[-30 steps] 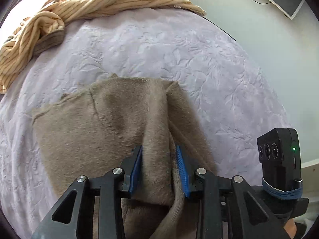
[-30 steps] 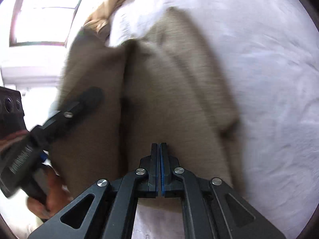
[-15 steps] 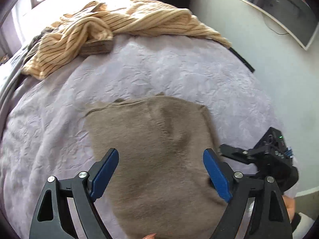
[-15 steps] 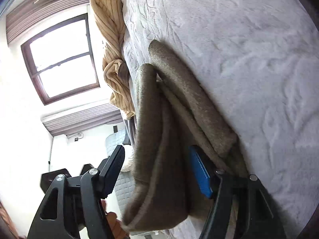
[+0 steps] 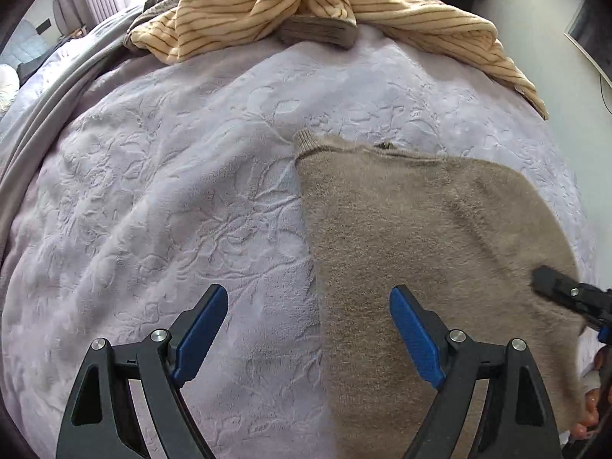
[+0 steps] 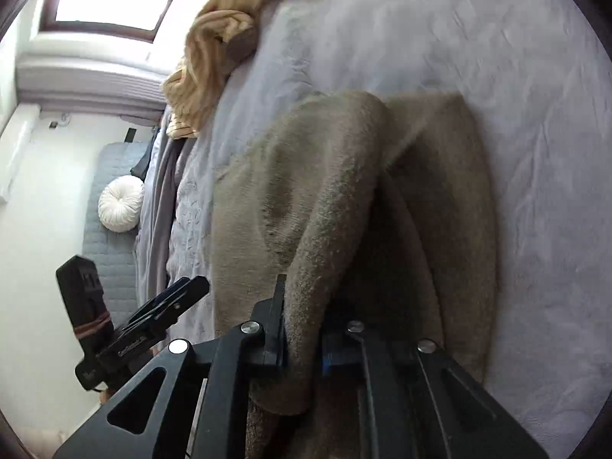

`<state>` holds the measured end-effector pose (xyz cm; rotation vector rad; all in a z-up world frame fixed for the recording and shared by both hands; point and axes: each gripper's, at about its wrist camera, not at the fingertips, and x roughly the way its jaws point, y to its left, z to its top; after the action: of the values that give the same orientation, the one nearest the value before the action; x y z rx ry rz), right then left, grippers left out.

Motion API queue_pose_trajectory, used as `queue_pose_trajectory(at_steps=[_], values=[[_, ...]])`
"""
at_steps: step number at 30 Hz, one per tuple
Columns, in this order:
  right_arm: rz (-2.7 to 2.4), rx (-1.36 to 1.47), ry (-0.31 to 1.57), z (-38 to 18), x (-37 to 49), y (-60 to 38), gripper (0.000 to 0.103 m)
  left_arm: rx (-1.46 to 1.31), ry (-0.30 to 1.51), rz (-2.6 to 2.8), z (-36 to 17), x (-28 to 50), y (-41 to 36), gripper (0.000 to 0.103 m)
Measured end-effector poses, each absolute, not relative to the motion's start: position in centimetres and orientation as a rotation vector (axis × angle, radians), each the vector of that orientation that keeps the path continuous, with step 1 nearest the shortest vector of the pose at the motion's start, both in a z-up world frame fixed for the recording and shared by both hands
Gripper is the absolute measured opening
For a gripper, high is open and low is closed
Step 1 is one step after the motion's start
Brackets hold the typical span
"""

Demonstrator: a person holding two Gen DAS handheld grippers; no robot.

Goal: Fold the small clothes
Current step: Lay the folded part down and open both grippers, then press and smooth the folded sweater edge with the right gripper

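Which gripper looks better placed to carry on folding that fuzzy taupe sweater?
The right gripper, probably: its jaws are closing with an edge of the fuzzy taupe sweater between them. The left gripper is wide open and empty above the lilac embossed blanket.

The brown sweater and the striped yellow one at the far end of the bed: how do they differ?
The brown sweater is plain and fuzzy; the striped yellow sweater carries thin dark stripes. The brown one lies mostly flat on the lilac bedspread, while the striped one sits bunched in a heap. A fold of the brown one is between the closing jaws of the right gripper; nothing holds the striped one. Both are soft knits on the same bed.
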<state>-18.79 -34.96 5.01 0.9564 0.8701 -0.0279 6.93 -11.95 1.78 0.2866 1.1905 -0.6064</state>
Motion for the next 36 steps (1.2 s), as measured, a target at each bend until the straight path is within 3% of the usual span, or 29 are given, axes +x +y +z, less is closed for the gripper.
queue_pose_trajectory(at_steps=[4, 8, 10, 12, 17, 21, 26, 27, 29, 30, 36], values=[[-0.101, 0.903, 0.828, 6.7, -18.7, -36.5, 0.014, 0.332, 1.192, -0.665, 1.1, 5.9, -13.4, 0.087], [-0.201, 0.989, 0.914, 1.9, -19.9, -38.4, 0.014, 0.383, 1.197, -0.681, -1.1, 4.6, -14.6, 0.088], [-0.205, 1.088, 0.928, -0.5, -20.7, -38.6, 0.014, 0.388, 1.201, -0.667, -1.5, 4.5, -14.6, 0.098], [-0.205, 1.138, 0.905, -1.1, -20.9, -38.6, 0.015, 0.375, 1.213, -0.669, -1.4, 4.8, -14.1, 0.099], [-0.249, 1.129, 0.916, 0.8, -23.1, -38.4, 0.032, 0.366, 1.264, -0.705, -0.2, 5.5, -12.4, 0.099], [-0.222, 1.078, 0.872, 3.9, -25.4, -37.1, 0.053, 0.37, 1.331, -0.783, 0.2, 4.6, -11.4, 0.099], [-0.148, 0.969, 0.91, 5.8, -25.6, -33.9, 0.053, 0.397, 1.372, -0.867, -0.2, 1.5, -11.6, 0.099], [-0.168, 0.922, 0.962, 5.4, -25.2, -33.3, 0.052, 0.41, 1.38, -0.873, -0.5, 1.1, -11.8, 0.099], [-0.186, 0.883, 1.082, 3.5, -24.4, -32.2, 0.016, 0.42, 1.403, -0.893, -1.0, 0.6, -11.9, 0.099], [-0.167, 0.922, 1.098, 2.8, -24.5, -31.8, 0.006, 0.422, 1.411, -0.906, -1.0, 0.5, -11.8, 0.099], [-0.102, 1.08, 1.016, 3.0, -26.8, -31.9, 0.006, 0.508, 1.418, -0.986, -2.1, 0.3, -11.0, 0.099]])
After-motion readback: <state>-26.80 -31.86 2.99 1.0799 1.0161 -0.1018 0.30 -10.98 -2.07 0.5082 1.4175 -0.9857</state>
